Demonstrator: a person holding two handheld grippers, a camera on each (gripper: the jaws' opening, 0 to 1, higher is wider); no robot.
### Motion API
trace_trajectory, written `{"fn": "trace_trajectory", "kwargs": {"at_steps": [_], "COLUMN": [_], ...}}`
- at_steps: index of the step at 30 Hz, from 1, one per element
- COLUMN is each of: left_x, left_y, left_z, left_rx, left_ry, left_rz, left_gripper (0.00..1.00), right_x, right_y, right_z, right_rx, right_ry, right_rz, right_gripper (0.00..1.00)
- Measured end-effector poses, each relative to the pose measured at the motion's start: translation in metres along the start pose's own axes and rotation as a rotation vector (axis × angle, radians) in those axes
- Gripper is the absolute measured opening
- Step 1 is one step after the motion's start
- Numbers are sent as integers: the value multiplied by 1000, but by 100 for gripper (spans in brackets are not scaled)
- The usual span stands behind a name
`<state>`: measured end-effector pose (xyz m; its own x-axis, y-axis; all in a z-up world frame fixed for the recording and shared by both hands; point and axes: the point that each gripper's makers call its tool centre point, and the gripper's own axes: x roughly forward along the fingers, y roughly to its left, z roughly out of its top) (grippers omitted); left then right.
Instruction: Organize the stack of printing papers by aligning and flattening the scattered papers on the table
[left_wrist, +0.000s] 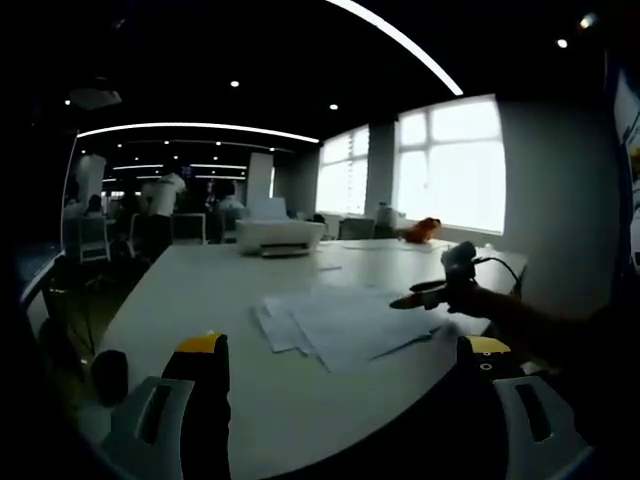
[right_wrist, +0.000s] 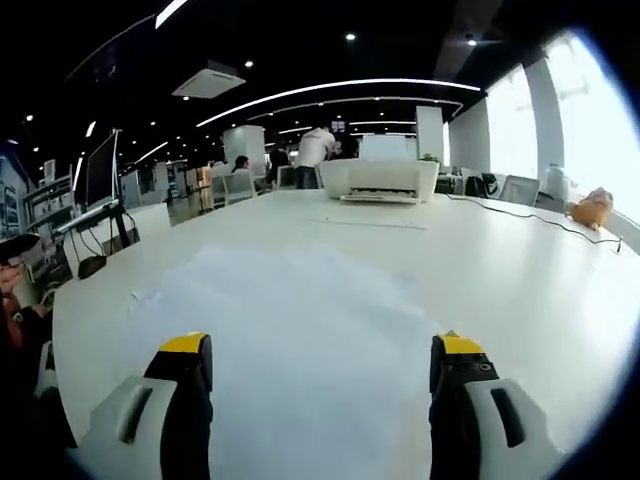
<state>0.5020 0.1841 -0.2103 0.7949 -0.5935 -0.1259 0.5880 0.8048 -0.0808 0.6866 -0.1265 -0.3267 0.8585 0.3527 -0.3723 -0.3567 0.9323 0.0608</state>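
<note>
A loose, fanned-out stack of white printing papers (left_wrist: 335, 325) lies in the middle of the white table (left_wrist: 200, 290), sheets skewed against each other. My left gripper (left_wrist: 345, 352) is open just short of the stack's near edge, with nothing between its yellow-tipped fingers (left_wrist: 203, 345). The right gripper (left_wrist: 432, 293) comes in from the right on a person's arm (left_wrist: 545, 325), over the papers' right edge. In the right gripper view the papers (right_wrist: 300, 320) spread out blurred and pale ahead. The right gripper (right_wrist: 320, 350) is open above them and holds nothing.
A white printer (left_wrist: 278, 235) (right_wrist: 380, 180) stands at the table's far end, and an orange object (right_wrist: 592, 208) sits near the windows. A cable (right_wrist: 540, 222) trails along the table's right side. Chairs and people (left_wrist: 160, 200) are beyond. A hand (right_wrist: 15, 290) shows at the left edge.
</note>
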Motion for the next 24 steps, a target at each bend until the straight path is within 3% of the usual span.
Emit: {"fn": "trace_trajectory", "kwargs": {"at_steps": [24], "left_x": [2], "left_y": [1], "left_z": [-2], "left_rx": [2], "left_ry": [9], "left_rz": [1], "left_gripper": [97], "right_x": [24], "right_y": [-14], "right_z": [0], "right_rx": [23], "right_ry": [6], "right_rz": [-12], "right_gripper": [79]}}
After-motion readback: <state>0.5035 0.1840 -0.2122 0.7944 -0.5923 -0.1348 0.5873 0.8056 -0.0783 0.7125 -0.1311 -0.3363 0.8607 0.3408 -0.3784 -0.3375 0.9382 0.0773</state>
